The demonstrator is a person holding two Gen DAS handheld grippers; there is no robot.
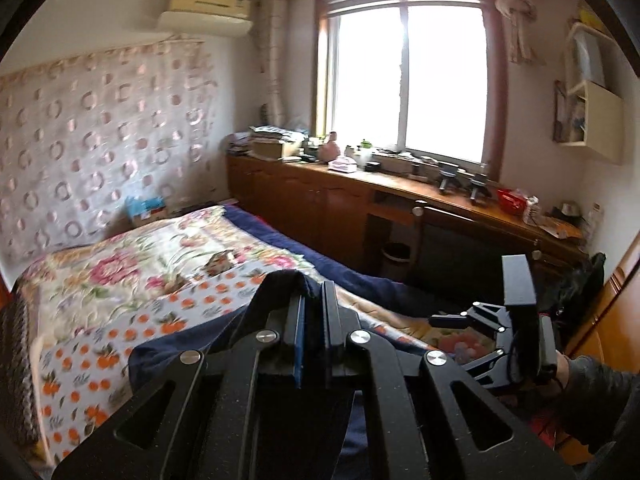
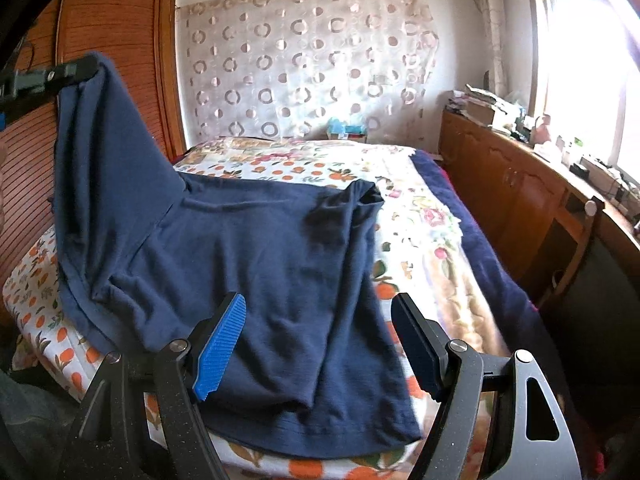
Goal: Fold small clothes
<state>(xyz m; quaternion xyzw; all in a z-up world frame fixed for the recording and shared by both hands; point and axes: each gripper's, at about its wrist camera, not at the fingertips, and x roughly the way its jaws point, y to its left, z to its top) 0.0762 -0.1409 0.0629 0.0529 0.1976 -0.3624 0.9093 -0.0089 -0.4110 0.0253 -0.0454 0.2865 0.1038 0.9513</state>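
Clearly the navy T-shirt (image 2: 256,264) is light, soft and limp: it sags wherever unsupported, so hems, corners and sleeve edges are the sensible places to pinch. It looks plain dark blue, lightly creased, lying mostly flat on the bed (image 2: 420,216) with its floral, orange-print cover. One side is lifted toward ten o'clock, where the left gripper (image 2: 60,74) is clenched on its edge. The right gripper (image 2: 320,344) hangs released over the near hem at six o'clock, jaws apart, touching nothing.
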